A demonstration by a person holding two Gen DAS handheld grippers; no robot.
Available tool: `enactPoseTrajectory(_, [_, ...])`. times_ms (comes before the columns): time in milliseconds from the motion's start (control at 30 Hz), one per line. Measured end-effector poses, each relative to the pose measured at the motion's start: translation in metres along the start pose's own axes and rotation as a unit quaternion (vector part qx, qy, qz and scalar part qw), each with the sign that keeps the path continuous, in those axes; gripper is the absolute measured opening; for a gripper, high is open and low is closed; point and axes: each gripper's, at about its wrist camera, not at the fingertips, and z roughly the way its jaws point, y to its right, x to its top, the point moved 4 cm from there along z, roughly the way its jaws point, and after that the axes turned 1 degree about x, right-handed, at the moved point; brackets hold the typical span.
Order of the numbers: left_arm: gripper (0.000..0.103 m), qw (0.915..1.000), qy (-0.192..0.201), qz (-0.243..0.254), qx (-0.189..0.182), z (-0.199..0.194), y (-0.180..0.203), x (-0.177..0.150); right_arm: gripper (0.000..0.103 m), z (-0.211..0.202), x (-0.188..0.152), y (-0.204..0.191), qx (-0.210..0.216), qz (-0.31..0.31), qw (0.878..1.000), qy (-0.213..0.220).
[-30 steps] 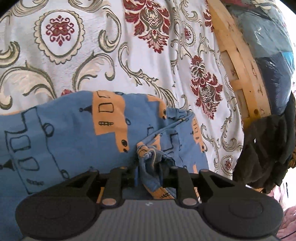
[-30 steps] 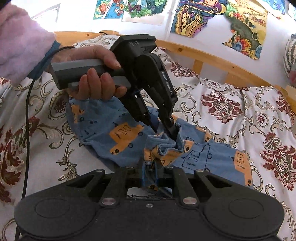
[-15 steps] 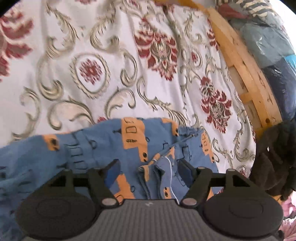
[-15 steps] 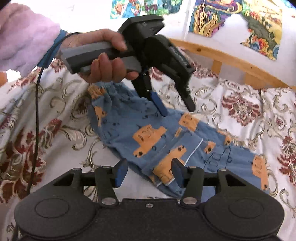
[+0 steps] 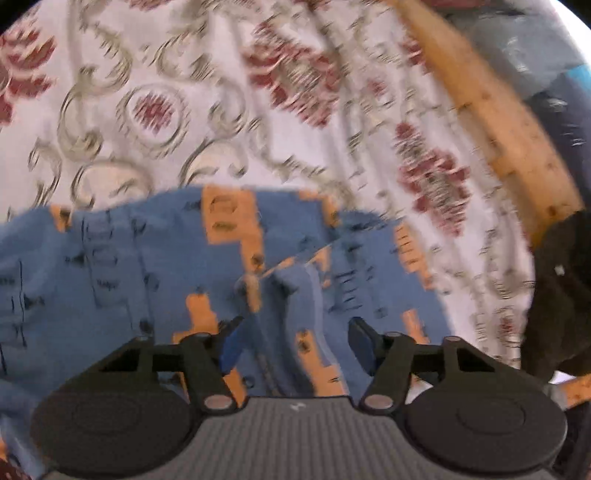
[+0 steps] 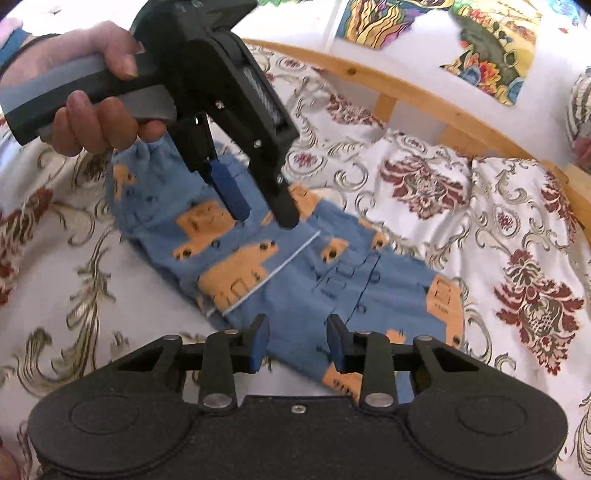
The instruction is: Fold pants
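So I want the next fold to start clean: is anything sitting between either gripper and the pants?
Nothing visible. The blue pants lie flat on the bedspread. The left gripper hangs just above them, and the right gripper hangs over their near edge. Both have jaws closing on nothing, pads clear of the cloth.

Bright daylight is washing my right view sharp, glaring on the wall [image 6: 295, 33]; my left view is smearing, fisheye bending the edges.

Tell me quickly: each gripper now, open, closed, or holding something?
Left gripper: open, fingers closing, holding nothing, above the pants.
Right gripper: open, closing, holding nothing.
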Motion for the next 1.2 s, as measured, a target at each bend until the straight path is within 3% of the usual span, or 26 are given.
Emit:
enactPoseTrajectory(100, [0.055, 0.9993, -0.009, -0.015, 0.033, 0.008, -0.009, -0.008, 0.036, 0.0, -0.003, -0.001, 0.002, -0.003, 1.0, -0.002])
enactPoseTrajectory(200, [0.055, 0.9994, -0.003, -0.018, 0.029, 0.002, -0.012, -0.01, 0.036, -0.007, 0.0, 0.006, 0.007, -0.001, 1.0, 0.007])
enactPoseTrajectory(267, [0.058, 0.9996, 0.001, -0.014, 0.024, -0.006, -0.012, -0.007, 0.044, -0.01, 0.005, 0.019, 0.021, 0.005, 1.0, 0.011])
enactPoseTrajectory(333, [0.061, 0.9997, 0.008, -0.002, 0.021, -0.017, -0.012, -0.002, 0.059, -0.011, 0.012, 0.037, 0.04, 0.011, 0.999, 0.018])
enactPoseTrajectory(433, [0.071, 0.9994, 0.019, 0.016, 0.025, -0.03, -0.013, 0.014, 0.074, -0.004, 0.026, 0.067, 0.064, 0.006, 0.998, 0.023])
enactPoseTrajectory(633, [0.087, 0.9946, 0.046, 0.06, 0.072, -0.037, -0.029, 0.056, 0.089, 0.034, 0.055, 0.126, 0.107, 0.018, 0.994, 0.024])
enactPoseTrajectory(733, [0.095, 0.9906, 0.058, 0.086, 0.089, -0.032, -0.033, 0.073, 0.094, 0.06, 0.07, 0.144, 0.183, 0.039, 0.982, 0.017])
enactPoseTrajectory(867, [0.095, 0.989, 0.035, 0.12, 0.079, -0.015, -0.039, 0.088, 0.086, 0.096, 0.087, 0.144, 0.249, 0.001, 0.969, 0.003])
enactPoseTrajectory(967, [0.093, 0.987, 0.002, 0.135, 0.087, -0.001, -0.045, 0.093, 0.075, 0.125, 0.098, 0.142, 0.265, -0.016, 0.964, -0.023])
enactPoseTrajectory(1200, [0.077, 0.9845, -0.019, 0.158, 0.074, 0.016, -0.051, 0.09, 0.052, 0.159, 0.104, 0.136, 0.3, -0.029, 0.952, -0.061])
